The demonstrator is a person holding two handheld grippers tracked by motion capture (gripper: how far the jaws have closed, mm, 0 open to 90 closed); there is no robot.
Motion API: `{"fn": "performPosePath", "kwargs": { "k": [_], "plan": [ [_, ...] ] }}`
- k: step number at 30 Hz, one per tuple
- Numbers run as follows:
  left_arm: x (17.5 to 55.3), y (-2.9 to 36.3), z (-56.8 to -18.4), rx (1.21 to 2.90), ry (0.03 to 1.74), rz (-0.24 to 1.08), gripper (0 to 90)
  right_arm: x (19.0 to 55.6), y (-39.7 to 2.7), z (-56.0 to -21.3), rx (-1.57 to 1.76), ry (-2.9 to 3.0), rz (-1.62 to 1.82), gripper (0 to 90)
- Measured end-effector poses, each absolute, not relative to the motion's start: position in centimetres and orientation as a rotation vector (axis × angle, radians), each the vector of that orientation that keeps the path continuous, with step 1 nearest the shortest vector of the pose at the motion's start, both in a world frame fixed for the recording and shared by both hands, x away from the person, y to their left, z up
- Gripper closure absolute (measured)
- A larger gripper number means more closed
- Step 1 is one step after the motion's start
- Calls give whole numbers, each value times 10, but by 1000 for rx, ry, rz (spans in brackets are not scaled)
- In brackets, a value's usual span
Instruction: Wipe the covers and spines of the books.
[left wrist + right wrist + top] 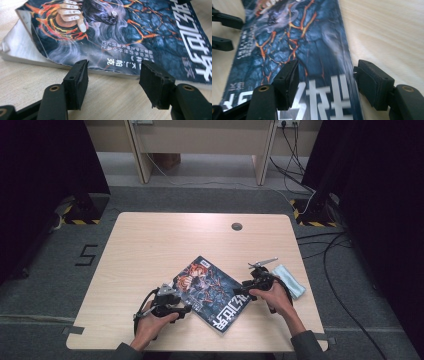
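Grey carpet and dark curtains surround a pale wooden table (150, 245); a paperback book with a dark blue cover veined in orange and large white characters (212, 292) lies flat and skewed on the near half, between both hands. Left gripper (112, 75) stands with its jaws apart, nothing between the pads, just short of the book's long edge where the cover corner curls up off the pages. Right gripper (325, 80) also stands open, straddling the opposite long edge, one pad over the cover, the other over bare wood; no pinch visible. Folded light blue cloth (290, 280) and a small silver metal tool (262, 263) lie near the right hand.

Risks, judged:
- left pads catch the curled cover alone, so it bends or tears
- uneven closing slides the book across the smooth wood
- right hand sweeps the cloth or tool
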State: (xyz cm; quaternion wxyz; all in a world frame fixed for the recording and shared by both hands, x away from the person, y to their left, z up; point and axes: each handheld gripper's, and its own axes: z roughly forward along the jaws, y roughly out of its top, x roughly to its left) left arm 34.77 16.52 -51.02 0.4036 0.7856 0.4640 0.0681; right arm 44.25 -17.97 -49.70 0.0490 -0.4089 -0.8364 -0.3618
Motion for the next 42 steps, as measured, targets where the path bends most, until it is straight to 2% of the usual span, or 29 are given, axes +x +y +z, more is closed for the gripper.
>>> {"fn": "performPosePath", "kwargs": {
  "k": [12, 19, 25, 32, 38, 40, 42],
  "plan": [
    [350, 159, -510, 2031, 1134, 220, 430, 445, -174, -503, -1275, -2380, -1155, 434],
    [350, 158, -510, 2037, 1123, 233, 431, 448, -176, -506, -1282, -2320, -1175, 466],
    [350, 159, -510, 2038, 1118, 233, 431, 450, -179, -507, -1289, -2307, -1185, 534],
    [350, 158, -510, 2038, 1119, 236, 431, 449, -180, -506, -1288, -2301, -1199, 557],
    [350, 158, -510, 2035, 1121, 237, 430, 447, -182, -500, -1276, -2264, -1249, 646],
    [350, 158, -511, 2029, 1120, 235, 433, 446, -176, -498, -1221, -2228, -1269, 720],
    [349, 157, -510, 2037, 1118, 239, 434, 441, -166, -491, -1201, -2350, -1215, 723]
  ]
}}
